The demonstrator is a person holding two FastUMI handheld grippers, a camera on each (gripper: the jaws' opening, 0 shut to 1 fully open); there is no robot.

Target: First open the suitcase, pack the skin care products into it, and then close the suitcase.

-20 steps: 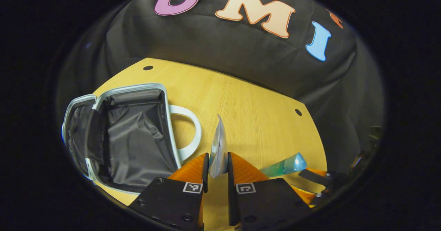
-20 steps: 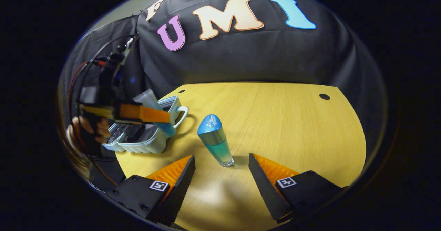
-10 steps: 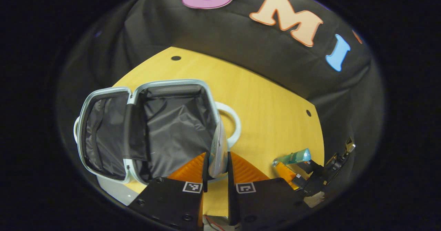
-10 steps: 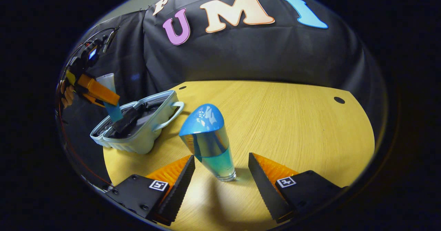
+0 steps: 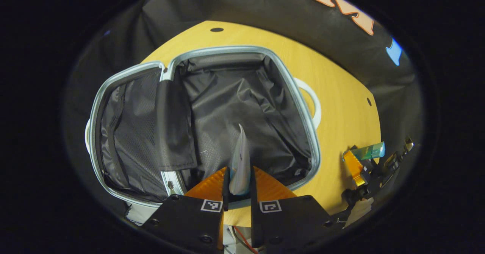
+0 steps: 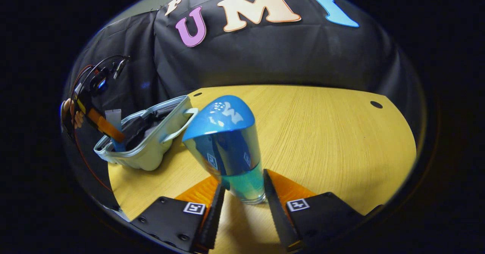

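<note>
The left tongs [image 5: 239, 187] were clamped narrow on a flat pale tube [image 5: 240, 163], its thin edge turned toward the camera, hanging over the open suitcase [image 5: 212, 117] and its dark lining. To set it down well, the tube wanted lowering into the deeper right half, clear of the loose divider flap [image 5: 175, 127], and releasing only once it lay near the lining, so that it would not tip against the zipper rim.

The right tongs [image 6: 242, 193] had narrowed around the base of the blue-capped bottle [image 6: 227, 148], which stood upright on the wooden surface [image 6: 322, 133]. Both fingers appeared to touch the glass, though the curved view left it uncertain whether they pressed firmly. A grip that low on a tall bottle could let it swing, so a slow, straight lift seemed wise.

The surface was bare yellow wood with small dark holes near its edges, the suitcase toward its left end. Black cloth walled the booth behind.
</note>
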